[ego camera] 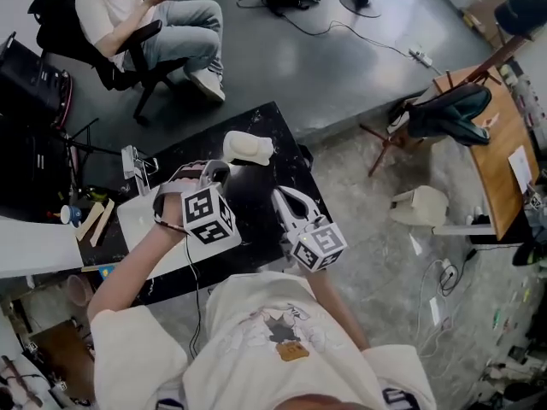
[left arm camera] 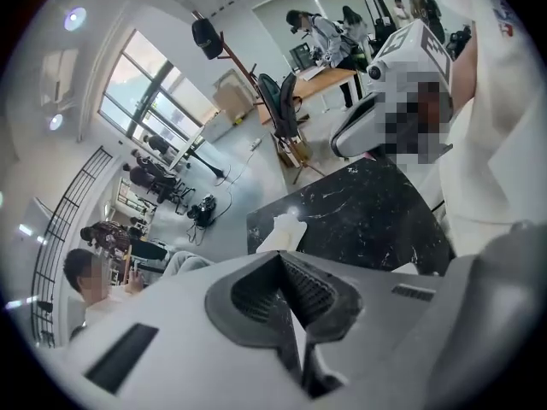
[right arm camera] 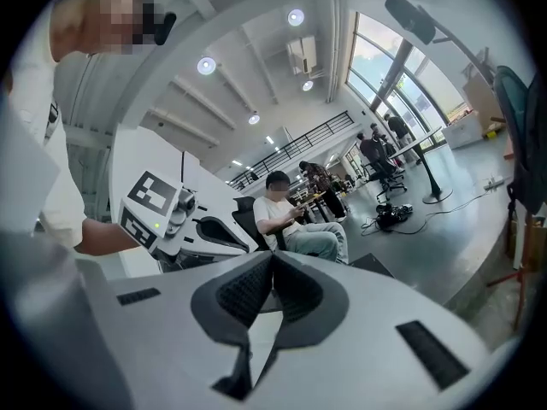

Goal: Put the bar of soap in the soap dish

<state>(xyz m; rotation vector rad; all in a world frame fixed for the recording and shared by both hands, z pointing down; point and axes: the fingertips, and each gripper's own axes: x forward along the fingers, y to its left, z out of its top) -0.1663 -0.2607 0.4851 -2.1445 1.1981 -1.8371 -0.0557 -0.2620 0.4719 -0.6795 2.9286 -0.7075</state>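
Observation:
A white, rounded soap dish (ego camera: 248, 148) sits near the far edge of the black marble table (ego camera: 265, 173); it also shows as a pale shape (left arm camera: 278, 233) in the left gripper view. I cannot tell the bar of soap apart from the dish. My left gripper (ego camera: 215, 173) hangs above the table just short of the dish, and its jaws (left arm camera: 282, 259) meet with nothing between them. My right gripper (ego camera: 282, 196) is held to the right, over the table's near right part, pointing level. Its jaws (right arm camera: 272, 259) are shut and empty too.
A white slab (ego camera: 137, 216) lies on the table's left part, by small clutter (ego camera: 94, 220). A person sits in an office chair (ego camera: 145, 24) beyond the table. A wooden desk (ego camera: 500, 143), a coat stand (ego camera: 410, 118) and floor cables (ego camera: 342, 24) lie to the right.

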